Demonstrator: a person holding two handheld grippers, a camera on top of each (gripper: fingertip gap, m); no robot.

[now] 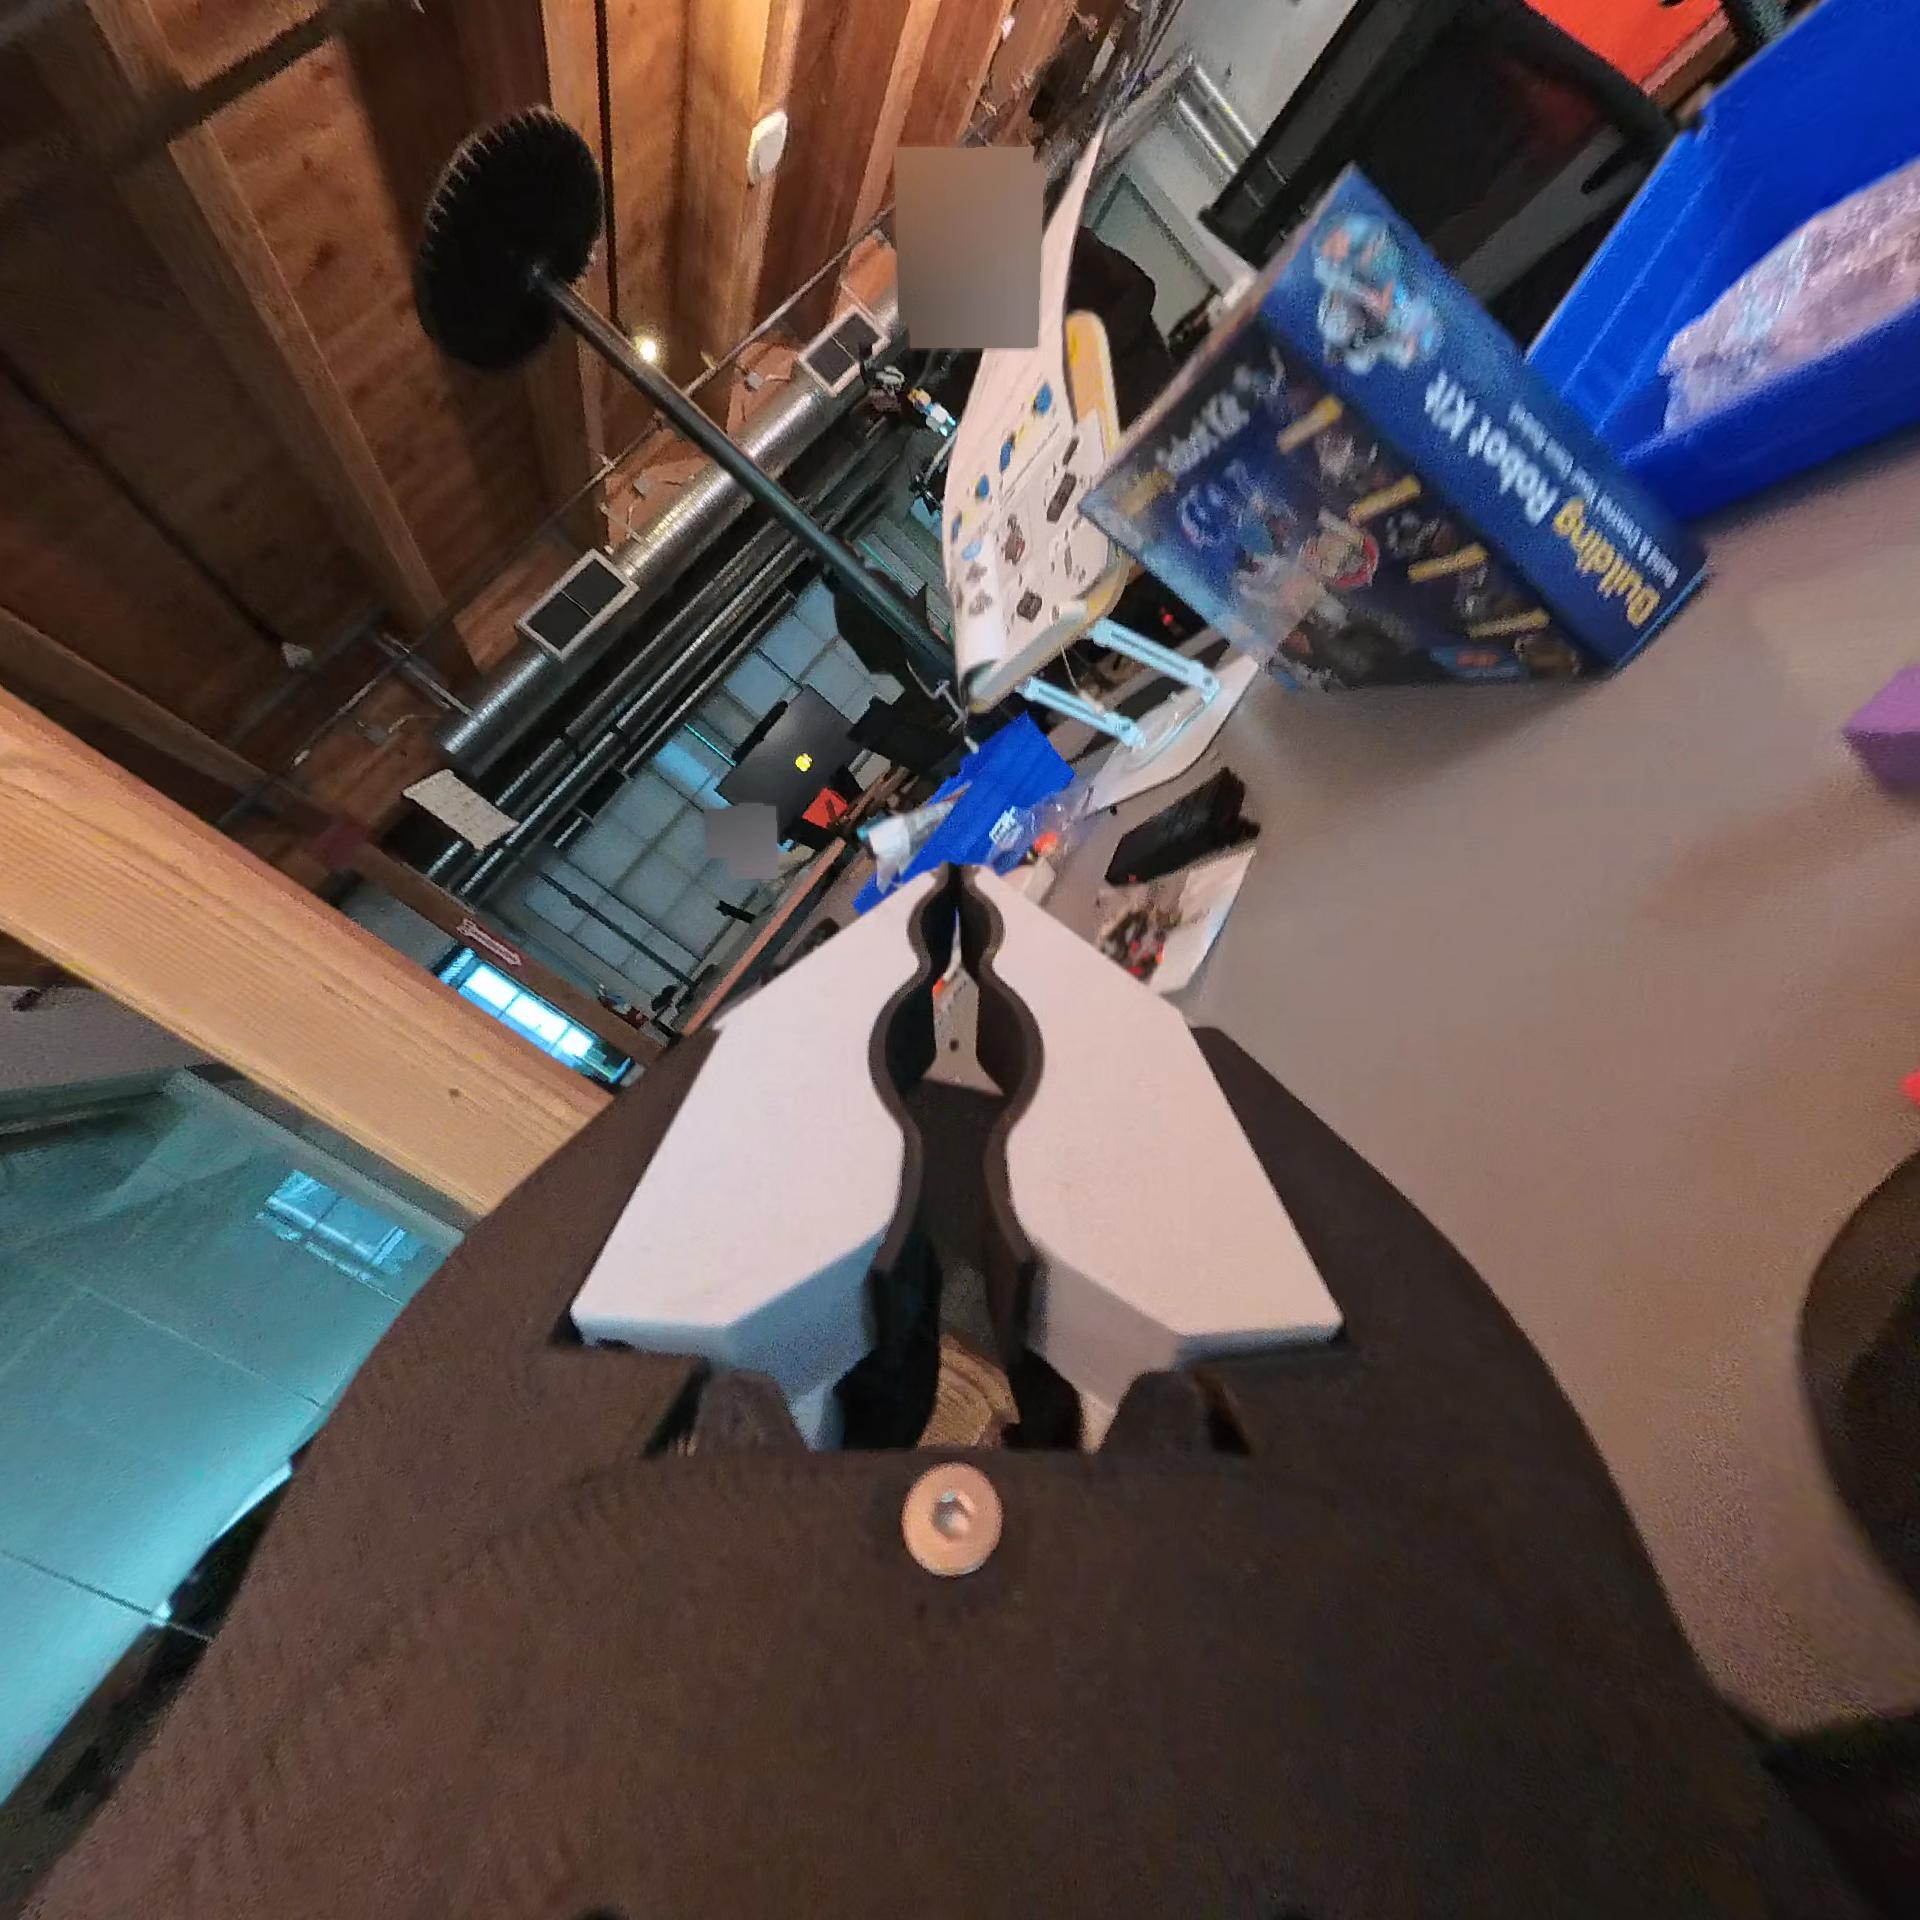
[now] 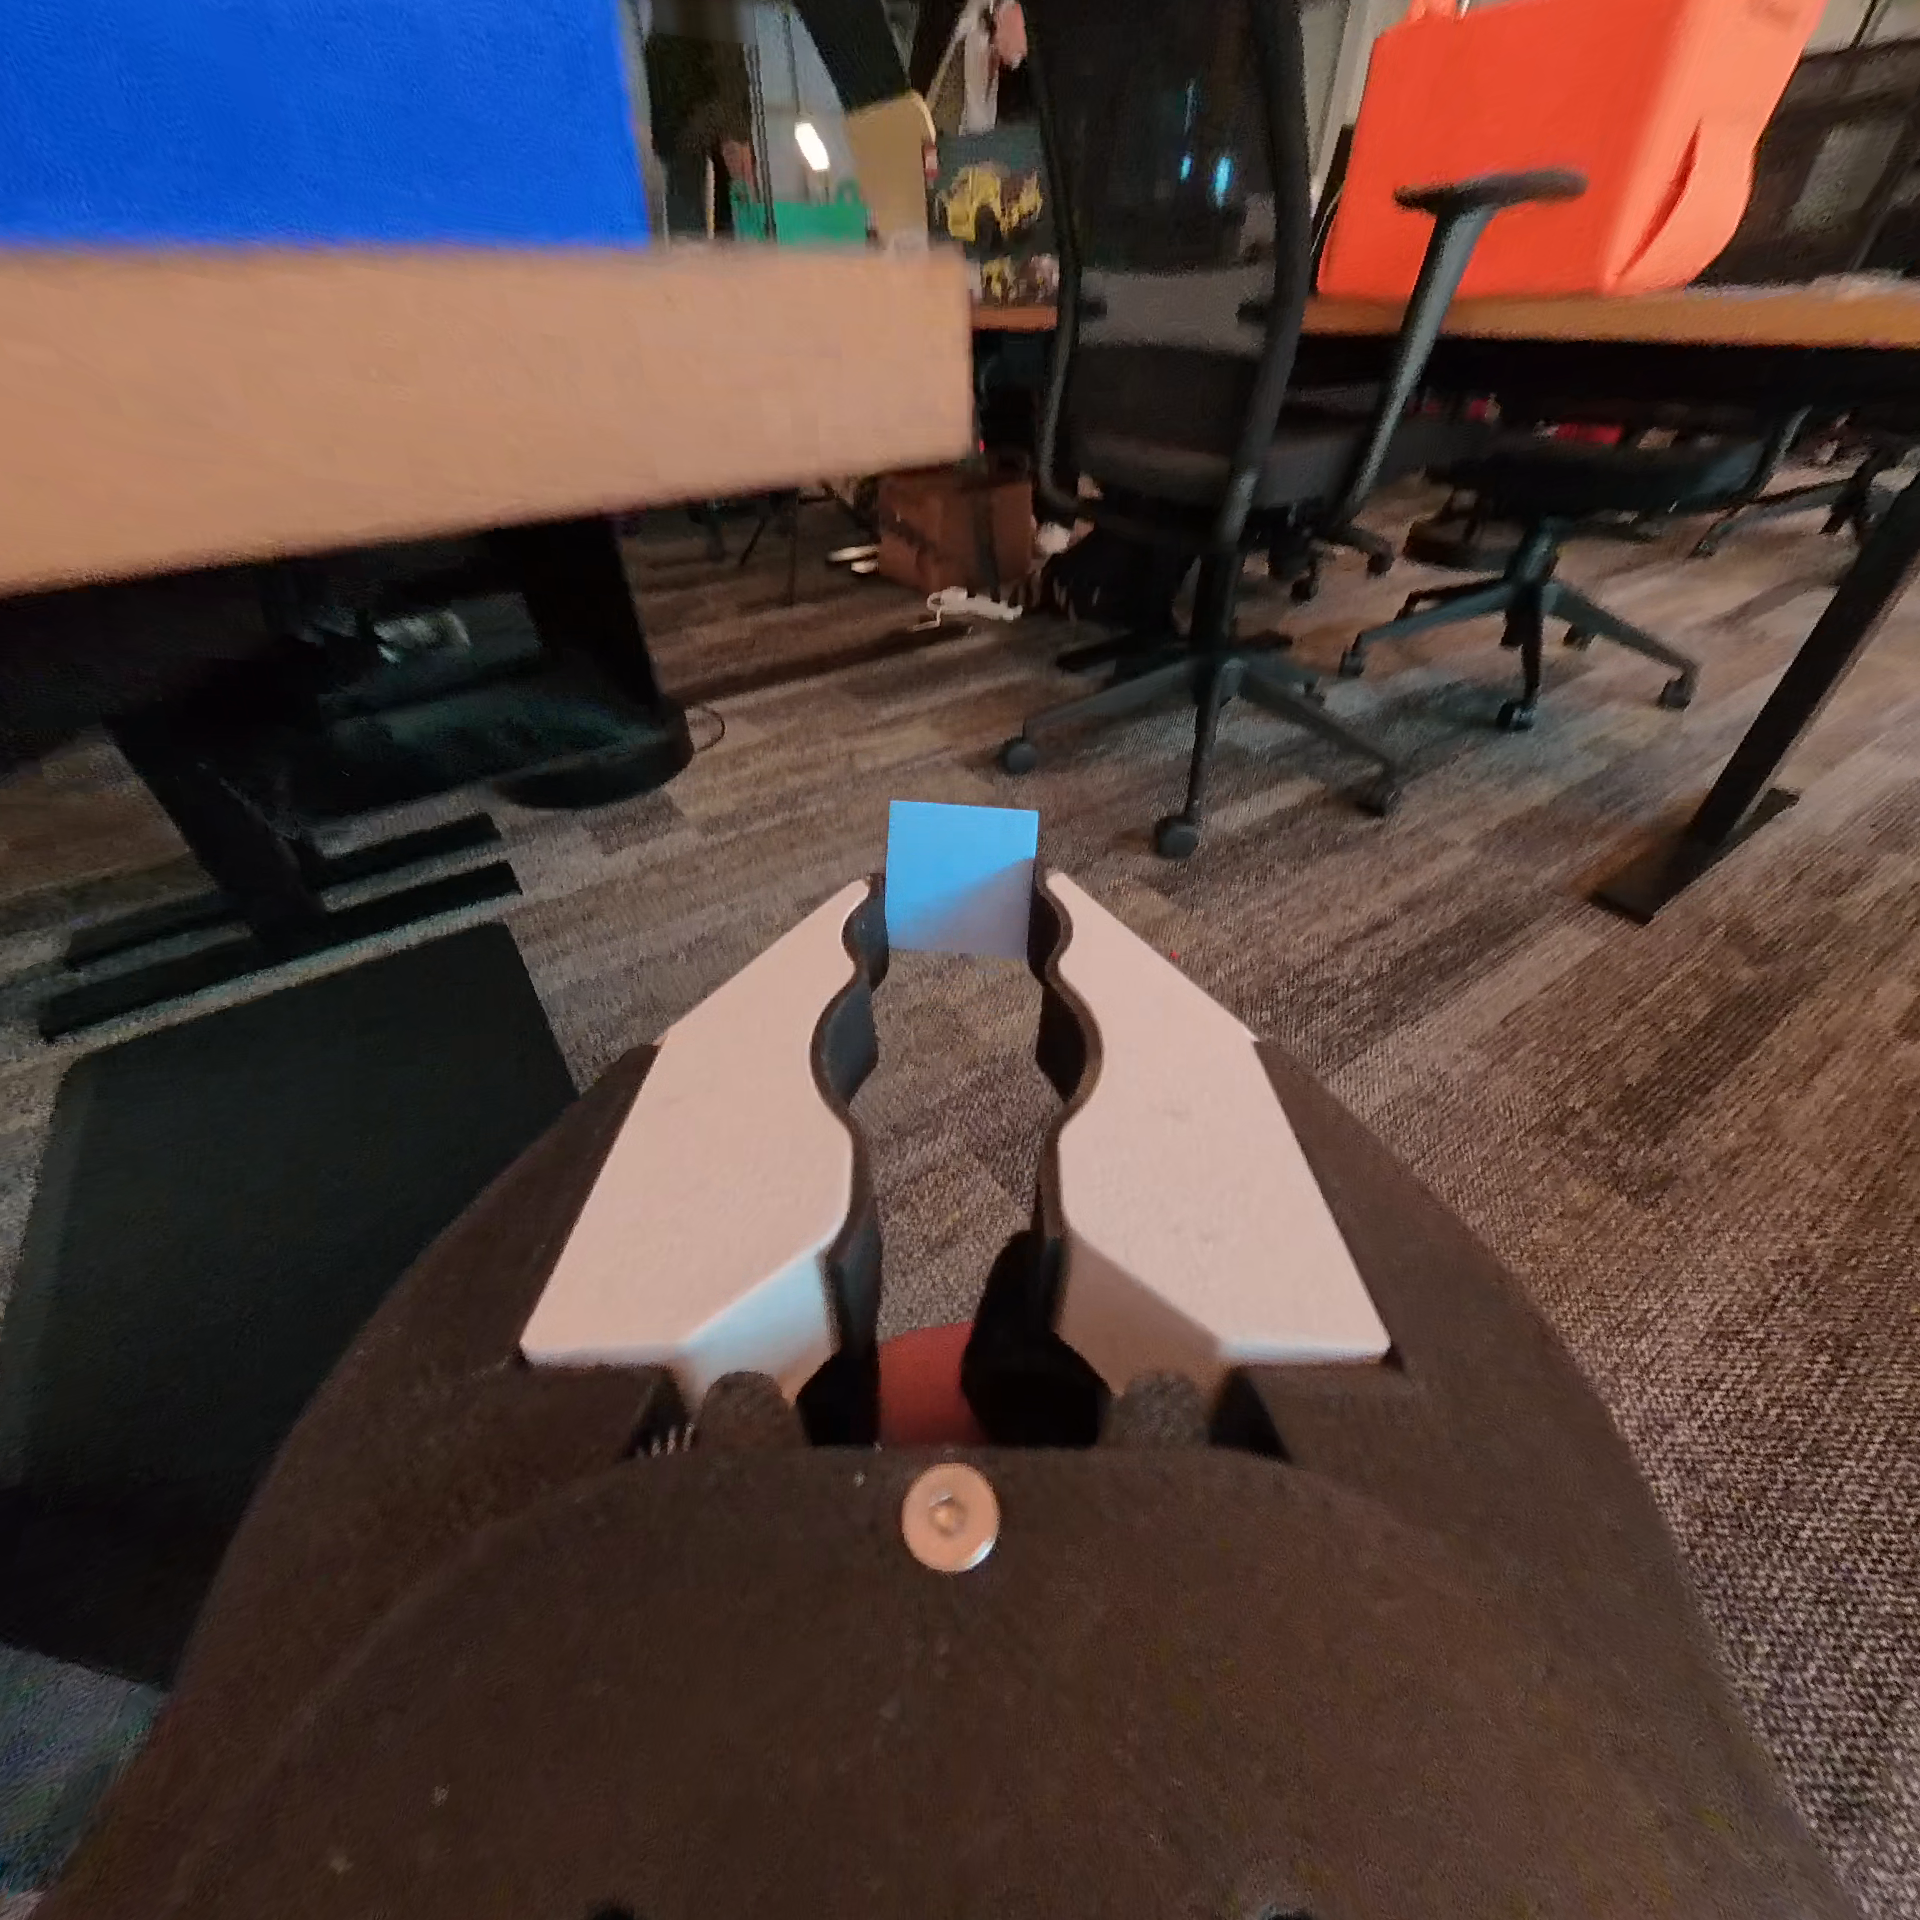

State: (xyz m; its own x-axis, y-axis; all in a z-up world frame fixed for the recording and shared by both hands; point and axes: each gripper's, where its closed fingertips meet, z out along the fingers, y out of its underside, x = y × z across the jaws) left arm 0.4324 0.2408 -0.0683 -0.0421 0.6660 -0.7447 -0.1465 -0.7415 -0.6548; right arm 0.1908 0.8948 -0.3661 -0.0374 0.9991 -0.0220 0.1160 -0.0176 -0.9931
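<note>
The room comes first: a wooden ceiling [image 1: 312,260] with beams, which the left wrist view tilts up towards, and patterned carpet [image 2: 1455,1143] across the floor in the right wrist view. A grey table [image 1: 1455,1039] runs along the right of the left view. The right view looks at a tabletop edge [image 2: 468,395] from below, with a blue bin [image 2: 312,114] above it. Black office chairs [image 2: 1195,416] stand beyond, beside a desk bearing a big orange bag [image 2: 1558,135]. A black mat [image 2: 260,1195] lies on the carpet to the left.

On the grey table a blue boxed kit [image 1: 1403,447] stands on its side, with a printed sheet [image 1: 1029,499] just beside it and a purple block [image 1: 1886,738] well apart at the right edge. A black round brush [image 1: 509,239] on a long rod crosses in front of the ceiling.

The right gripper [image 2: 958,883] hangs low over the carpet, in front of the tabletop edge and below it. Its fingers are parted about the width of a small light-blue cube [image 2: 961,847], which they pinch at the very tips, clear of the floor.

The left gripper [image 1: 957,883] points up and along the table, its fingers drawn together until the tips meet. A blue packet [image 1: 997,790] in clear plastic sits right at the tips. I cannot tell whether they nip it or it lies beyond them.
</note>
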